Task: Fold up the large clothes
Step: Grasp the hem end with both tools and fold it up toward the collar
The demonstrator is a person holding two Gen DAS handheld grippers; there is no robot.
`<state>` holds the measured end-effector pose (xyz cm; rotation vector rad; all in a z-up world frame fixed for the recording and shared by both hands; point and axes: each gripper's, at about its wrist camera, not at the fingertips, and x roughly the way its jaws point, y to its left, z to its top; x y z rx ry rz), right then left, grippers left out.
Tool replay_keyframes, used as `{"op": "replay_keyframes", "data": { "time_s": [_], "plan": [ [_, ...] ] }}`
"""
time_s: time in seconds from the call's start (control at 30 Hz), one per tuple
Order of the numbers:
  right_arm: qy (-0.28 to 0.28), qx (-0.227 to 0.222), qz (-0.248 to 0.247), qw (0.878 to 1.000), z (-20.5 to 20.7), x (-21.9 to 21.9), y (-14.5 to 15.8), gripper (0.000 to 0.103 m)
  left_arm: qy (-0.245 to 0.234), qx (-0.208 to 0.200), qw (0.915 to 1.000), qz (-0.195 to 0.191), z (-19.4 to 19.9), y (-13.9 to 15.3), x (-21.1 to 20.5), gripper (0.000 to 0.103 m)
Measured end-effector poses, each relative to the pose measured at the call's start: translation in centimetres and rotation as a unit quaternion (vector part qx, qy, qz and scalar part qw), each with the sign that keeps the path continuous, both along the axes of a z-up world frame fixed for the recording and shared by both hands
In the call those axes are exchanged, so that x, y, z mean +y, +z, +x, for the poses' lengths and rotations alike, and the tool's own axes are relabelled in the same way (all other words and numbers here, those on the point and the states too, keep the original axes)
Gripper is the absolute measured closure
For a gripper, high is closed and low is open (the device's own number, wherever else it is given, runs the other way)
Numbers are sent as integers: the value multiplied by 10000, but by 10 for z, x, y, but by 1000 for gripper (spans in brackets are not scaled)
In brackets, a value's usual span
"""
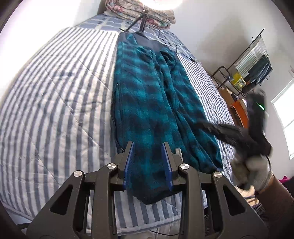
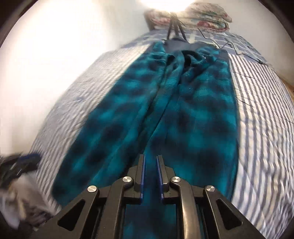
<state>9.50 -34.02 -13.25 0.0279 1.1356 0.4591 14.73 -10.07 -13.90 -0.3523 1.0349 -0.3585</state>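
Observation:
Teal and black plaid fleece trousers lie lengthwise on a striped bed, legs side by side, navy waistband at the far end. My left gripper is open and empty, above the near cuff of the left leg. My right gripper is open with a narrower gap, empty, above the trousers between the two legs. In the left wrist view the right gripper is blurred over the right leg, held by a gloved hand. The left gripper shows blurred at the left edge of the right wrist view.
The blue and white striped quilt covers the bed. Folded floral bedding and a black tripod with cables stand at the far end. A clothes rack and a window are to the right.

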Motion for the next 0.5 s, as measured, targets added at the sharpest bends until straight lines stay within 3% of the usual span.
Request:
{"op": "replay_keyframes", "data": {
  "time_s": [0.17,0.3,0.43,0.47,0.5],
  "plan": [
    [338,260,78,9991,-58,7,-12,91,-343,246,9991,-14,-12,-18,-27,73],
    [295,347,-255,9986,-76,10,-44,91,-632,177,9976,200,-20,-21,-51,73],
    [148,488,216,9985,-77,-4,-27,91,-644,71,9976,262,-22,-18,-55,73],
    [147,404,354,9984,-82,-14,-15,80,-599,78,9979,232,-22,-17,-52,73],
    [87,298,356,9989,-87,-22,-6,69,-495,124,9985,175,-20,-17,-46,65]
  ]
}}
